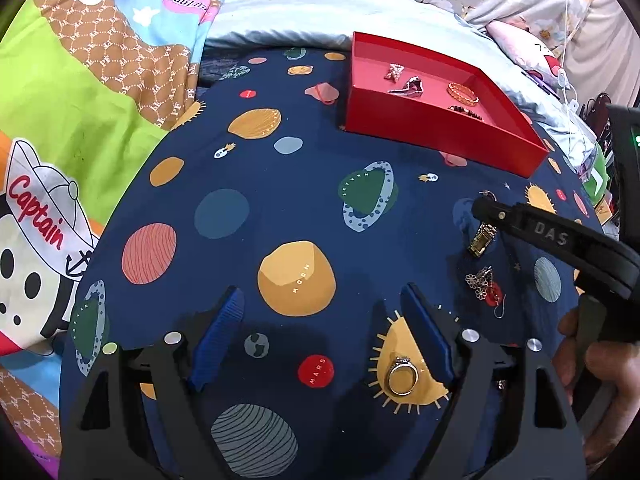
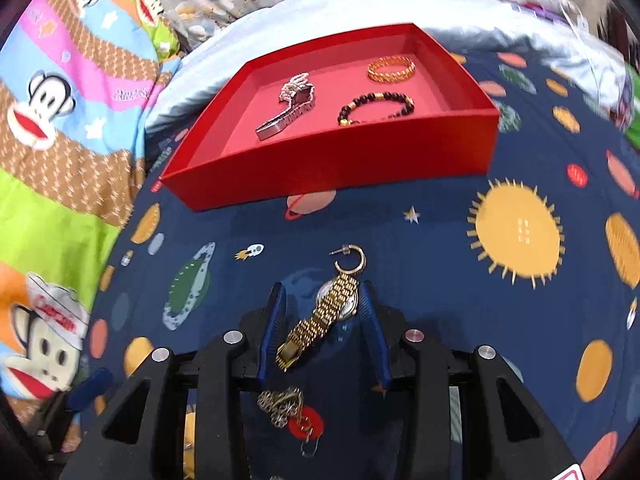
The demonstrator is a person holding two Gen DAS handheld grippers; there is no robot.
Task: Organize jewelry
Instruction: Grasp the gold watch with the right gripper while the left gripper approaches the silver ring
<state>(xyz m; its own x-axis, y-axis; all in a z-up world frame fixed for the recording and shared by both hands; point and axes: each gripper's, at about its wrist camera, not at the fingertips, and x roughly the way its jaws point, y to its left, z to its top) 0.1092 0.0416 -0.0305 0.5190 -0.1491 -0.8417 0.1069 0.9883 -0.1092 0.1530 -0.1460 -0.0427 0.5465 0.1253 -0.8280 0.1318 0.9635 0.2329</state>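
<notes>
While the right gripper (image 2: 322, 312) hangs low over the space-print bedsheet (image 2: 420, 240), its blue fingers (image 2: 272, 320) stand apart on either side of a gold watch (image 2: 320, 320), with a gap showing on both sides of the band, so nothing is clamped. The watch lies on the sheet on the near side of the red box (image 2: 320, 168), well apart from it. Just beyond the watch, toward the box, a gold hoop earring (image 2: 352, 262) touches the end of the band. On the side of the watch away from the box, between the gripper's arms, a tangle of silver flower earrings (image 2: 286, 404) lies on a red planet.

Only the right wrist view looks well into the box: a silver watch (image 2: 288, 114) with a pearl piece (image 2: 294, 84) lying at one end of it, a gold bangle (image 2: 391, 69), and a dark bead bracelet (image 2: 376, 108) all lie on its floor.

Only the left wrist view shows the left gripper (image 1: 320, 312), its fingers (image 1: 220, 332) wide apart over the sheet and holding nothing. Beside its right-hand finger a silver ring (image 1: 402, 375) lies on a sun print, far from the box (image 1: 440, 140). This view also shows the right gripper (image 1: 486, 206) from the side, down by the gold watch (image 1: 482, 238), the flower earrings (image 1: 482, 282) nearby, and a cartoon quilt (image 1: 80, 100) beyond the sheet's (image 1: 300, 200) edge.
</notes>
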